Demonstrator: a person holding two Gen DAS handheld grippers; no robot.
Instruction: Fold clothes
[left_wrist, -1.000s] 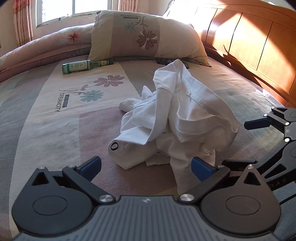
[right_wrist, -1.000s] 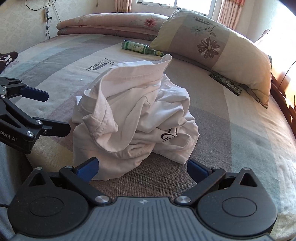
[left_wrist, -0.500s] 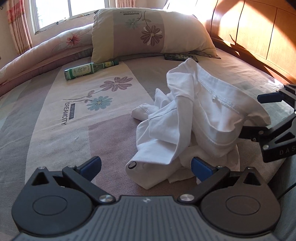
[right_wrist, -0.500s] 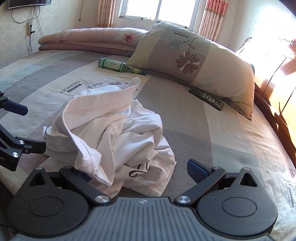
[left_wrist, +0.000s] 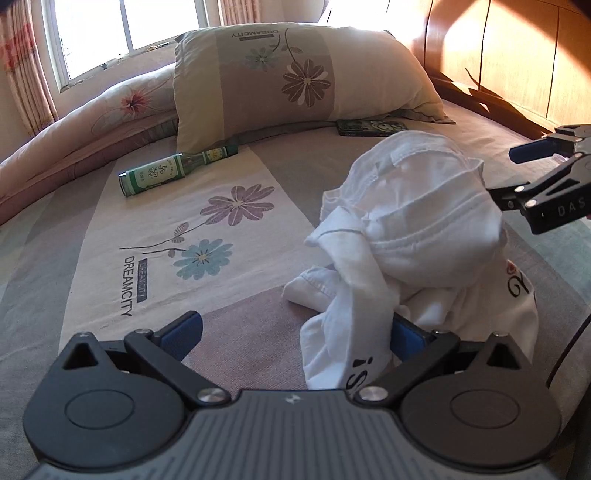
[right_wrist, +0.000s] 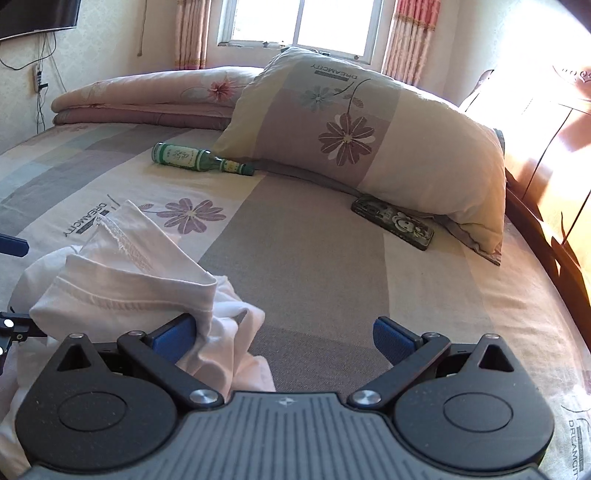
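A crumpled white garment (left_wrist: 417, 229) lies in a heap on the bed, with black print on its lower folds. My left gripper (left_wrist: 293, 332) is open low at the heap's near edge, and a hanging fold covers its right blue pad. In the left wrist view my right gripper (left_wrist: 511, 173) stands open at the heap's far right side. In the right wrist view the garment (right_wrist: 122, 280) fills the lower left and drapes over the left pad of my open right gripper (right_wrist: 284, 338). One of the left gripper's fingers (right_wrist: 13, 246) shows at the left edge.
A green glass bottle (left_wrist: 173, 171) lies on the floral bedsheet (left_wrist: 110, 240) before a large pillow (left_wrist: 295, 77). A dark phone (right_wrist: 393, 221) rests by the pillow. A folded quilt (right_wrist: 140, 99) lies under the window. The wooden headboard (left_wrist: 517, 55) runs along the right.
Both grippers have come lower and closer to the heap from either side. Cloth now lies against the left gripper's right pad and the right gripper's left pad. Both stay open.
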